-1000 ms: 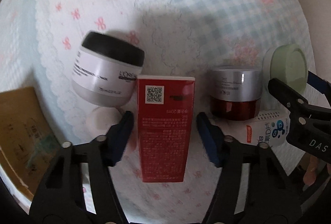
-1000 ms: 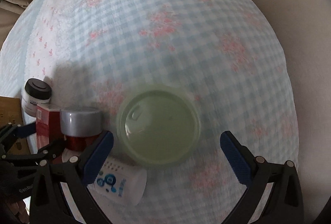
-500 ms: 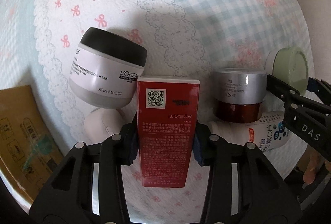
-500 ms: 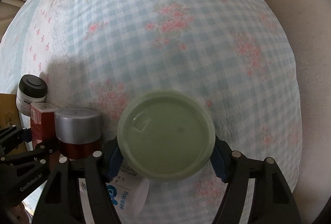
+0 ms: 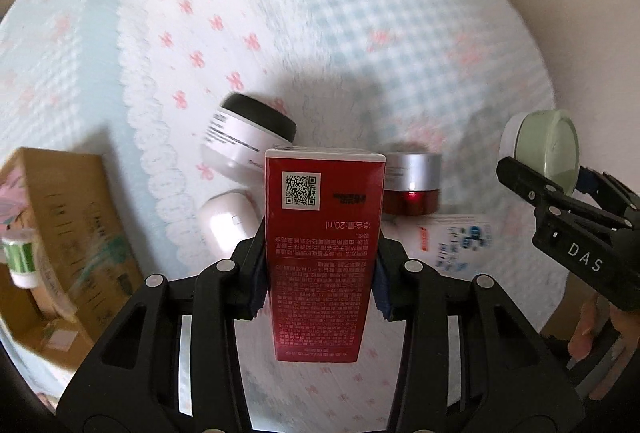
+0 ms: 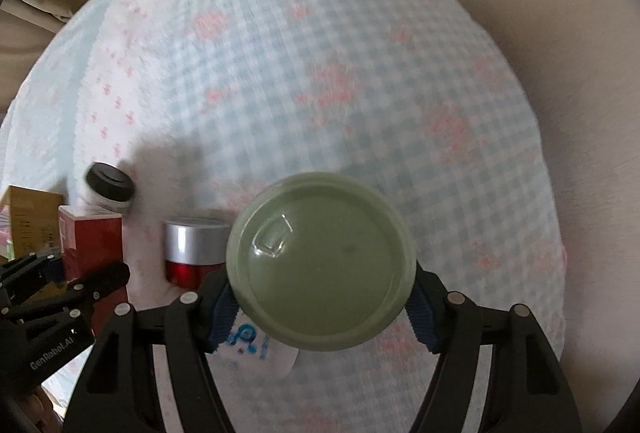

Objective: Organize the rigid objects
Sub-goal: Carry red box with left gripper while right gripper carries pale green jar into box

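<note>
My left gripper (image 5: 320, 279) is shut on a red carton (image 5: 322, 245) and holds it up above the cloth; the carton also shows in the right wrist view (image 6: 92, 245). My right gripper (image 6: 320, 307) is shut on a round jar with a pale green lid (image 6: 320, 267), lifted off the cloth; the jar also shows in the left wrist view (image 5: 546, 149). On the cloth lie a white jar with a black lid (image 5: 250, 133), a red jar with a silver lid (image 5: 412, 183), a white tube with blue print (image 5: 452, 241) and a small white object (image 5: 226, 223).
A cardboard box (image 5: 60, 233) with items inside stands at the left edge of the cloth. A blue checked floral tablecloth (image 6: 360, 73) covers the surface. A beige wall or cushion (image 6: 560, 13) lies beyond the right edge.
Both grippers closed from open, the left on the red carton and the right on the green-lidded jar, and both have lifted their objects up and back from the cloth.
</note>
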`<state>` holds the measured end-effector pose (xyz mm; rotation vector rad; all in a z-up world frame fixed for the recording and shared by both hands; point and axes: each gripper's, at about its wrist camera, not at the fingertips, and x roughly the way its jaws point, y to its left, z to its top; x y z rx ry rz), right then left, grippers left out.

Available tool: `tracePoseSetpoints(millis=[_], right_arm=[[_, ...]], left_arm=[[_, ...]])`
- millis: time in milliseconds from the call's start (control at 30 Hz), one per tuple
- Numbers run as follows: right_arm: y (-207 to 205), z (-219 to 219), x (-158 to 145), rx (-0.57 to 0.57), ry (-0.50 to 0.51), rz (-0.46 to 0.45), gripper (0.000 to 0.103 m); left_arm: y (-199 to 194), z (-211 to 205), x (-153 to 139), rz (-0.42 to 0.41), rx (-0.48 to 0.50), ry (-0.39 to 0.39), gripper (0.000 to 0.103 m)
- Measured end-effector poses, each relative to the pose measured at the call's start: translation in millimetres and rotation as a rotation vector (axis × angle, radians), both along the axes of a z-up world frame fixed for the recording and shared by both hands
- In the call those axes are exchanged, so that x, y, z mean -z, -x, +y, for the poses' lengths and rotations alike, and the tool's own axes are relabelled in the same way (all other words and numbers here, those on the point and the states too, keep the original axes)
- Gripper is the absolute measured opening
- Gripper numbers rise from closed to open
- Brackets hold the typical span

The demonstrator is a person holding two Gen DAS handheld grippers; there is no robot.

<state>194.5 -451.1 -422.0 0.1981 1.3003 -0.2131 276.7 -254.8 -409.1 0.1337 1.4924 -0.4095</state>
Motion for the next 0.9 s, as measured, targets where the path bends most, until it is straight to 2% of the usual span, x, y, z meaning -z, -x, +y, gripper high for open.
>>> tracePoseSetpoints(millis=[333,533,633,767,900], right_arm=[[22.0,29.8,-96.4,-0.069,0.006,-0.135,0.066],[30.2,80.7,-151.9,-0.209,0.007,-0.209,0.066],[34.1,113.5,-174.7,-0.291,-0.002,-0.244,0.066],[37.8,160.9,-199.4,-0.390,-0.029,-0.283,0.066],[41.5,205.5,-210.2,-0.453,-0.041,-0.308,0.066]], left_arm=[[29.5,41.4,-113.8,-0.156,-0.098,0.083,0.038],[50.6,82.6,-170.0,-0.250,-0.208,0.128,0.038],[61.4,117.1,-200.6,-0.297,-0.276,0.134,0.038],[75.0,165.2,-224.7,-0.345,-0.344,0.124,0.038],[85.1,216.4,-234.4,-0.363,-0.395,0.112,0.038]])
